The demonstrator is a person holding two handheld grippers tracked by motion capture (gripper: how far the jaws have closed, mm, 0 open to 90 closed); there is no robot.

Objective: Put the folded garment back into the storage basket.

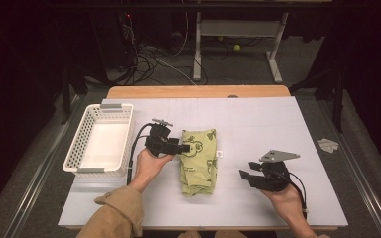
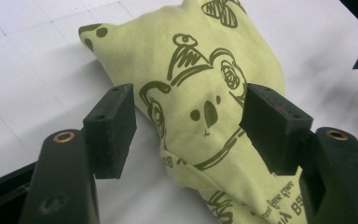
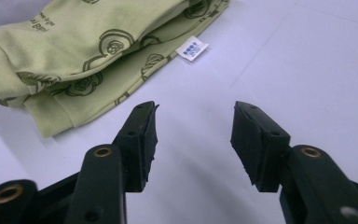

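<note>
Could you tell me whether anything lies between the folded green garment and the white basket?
Yes: the left gripper and its hand sit between the garment and the basket; otherwise, bare table.

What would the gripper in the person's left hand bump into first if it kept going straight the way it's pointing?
Most likely the folded green garment. The left gripper points right at it, jaws open, pads apart on either side of the koala print. How close the pads are to the cloth is hard to judge; they may already brush it.

Evenly lit from above across the white table [image 1: 258, 124], dark and murky beyond its edges, soft shadows only, mild grain throughout, close black jaws slightly out of focus.
</note>
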